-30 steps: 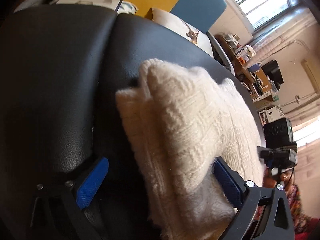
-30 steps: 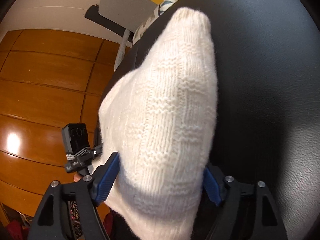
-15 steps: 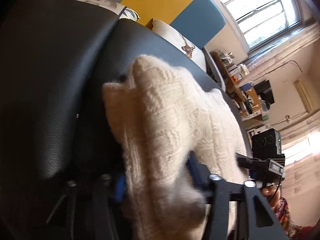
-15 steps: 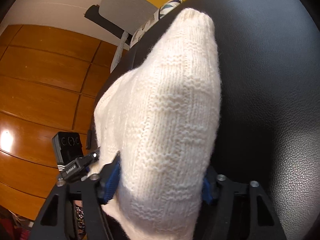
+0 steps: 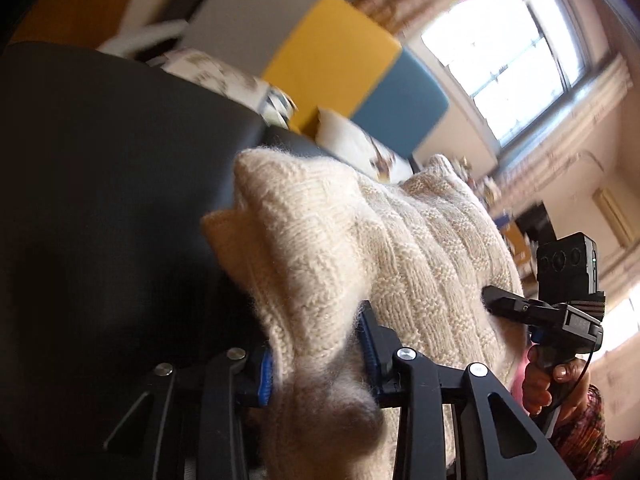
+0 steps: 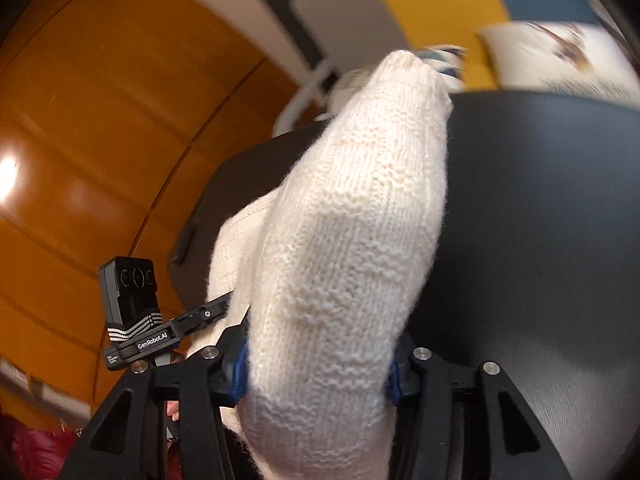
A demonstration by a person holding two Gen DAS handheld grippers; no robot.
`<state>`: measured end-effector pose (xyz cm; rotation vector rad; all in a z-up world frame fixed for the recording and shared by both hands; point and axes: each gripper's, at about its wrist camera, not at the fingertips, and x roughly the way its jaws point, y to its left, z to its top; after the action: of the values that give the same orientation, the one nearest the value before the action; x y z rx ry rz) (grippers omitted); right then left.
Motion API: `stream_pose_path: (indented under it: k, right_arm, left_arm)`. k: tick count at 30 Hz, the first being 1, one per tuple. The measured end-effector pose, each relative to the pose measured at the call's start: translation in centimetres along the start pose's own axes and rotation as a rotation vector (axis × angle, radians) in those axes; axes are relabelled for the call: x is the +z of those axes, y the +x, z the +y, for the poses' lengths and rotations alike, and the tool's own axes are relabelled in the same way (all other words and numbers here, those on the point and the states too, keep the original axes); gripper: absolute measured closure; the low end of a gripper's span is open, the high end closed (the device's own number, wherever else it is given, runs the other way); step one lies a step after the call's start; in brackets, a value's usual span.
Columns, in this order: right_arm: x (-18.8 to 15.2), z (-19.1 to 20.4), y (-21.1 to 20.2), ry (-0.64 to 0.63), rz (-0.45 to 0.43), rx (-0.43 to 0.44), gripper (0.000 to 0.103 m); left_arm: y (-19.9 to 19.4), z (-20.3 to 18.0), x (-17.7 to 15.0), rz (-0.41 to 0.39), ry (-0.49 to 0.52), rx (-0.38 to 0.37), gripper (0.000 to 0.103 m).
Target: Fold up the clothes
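now the cream knit sweater (image 5: 360, 264) sits bunched over the black leather seat (image 5: 100, 200), one end in each claw. our left gripper (image 5: 316, 354) and right gripper (image 6: 318, 364) have just been closing and both clamp the wool. we judge this the lift before a fold; next we need both ends carried across together, evenly.

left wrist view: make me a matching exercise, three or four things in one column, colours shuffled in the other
Things:
1. knit garment
2. seat surface
3. gripper pads
4. panel nearest the window

Colours:
a. black
b. teal blue
c. cream
d. bright blue

Pairs: 1-c, 2-a, 3-d, 4-b
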<state>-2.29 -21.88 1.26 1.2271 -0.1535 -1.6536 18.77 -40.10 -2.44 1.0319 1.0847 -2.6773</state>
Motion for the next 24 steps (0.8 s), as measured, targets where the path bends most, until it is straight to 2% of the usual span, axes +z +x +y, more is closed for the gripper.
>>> stream_pose_path:
  k: [4,8,12,17,20,24]
  right_arm:
    - [5.0,5.4,4.6,-0.132,0.059,0.064,0.052]
    - [10.0,11.1,12.0,-0.250,0.117,0.146,0.052]
    - [13.9,16.3,20.6,-0.372,0.176,0.203,0.052]
    - [17.0,20.9,31.3,-0.484,0.216,0.237,0.052]
    - [17.8,22.0,37.0,-0.498,0.254,0.229,0.052]
    - [18.2,21.9,43.0,-0.527,0.308,0.189,0.052]
  left_arm:
    - [-6.0,3.6,1.6,-0.129,-0.039,0.085,0.068]
    - [-11.8,8.9,3.4,-0.251,-0.106,0.203,0.068]
    - [-15.1,14.5,5.3,-0.341,-0.183,0.340,0.068]
    - [-16.3,21.7,7.0,-0.382,-0.261,0.519,0.068]
    - [-16.2,26.4,7.3,-0.388,-0.342,0.559,0.068]
    - [-15.2,31.7,6.6,-0.376,-0.434,0.576,0.068]
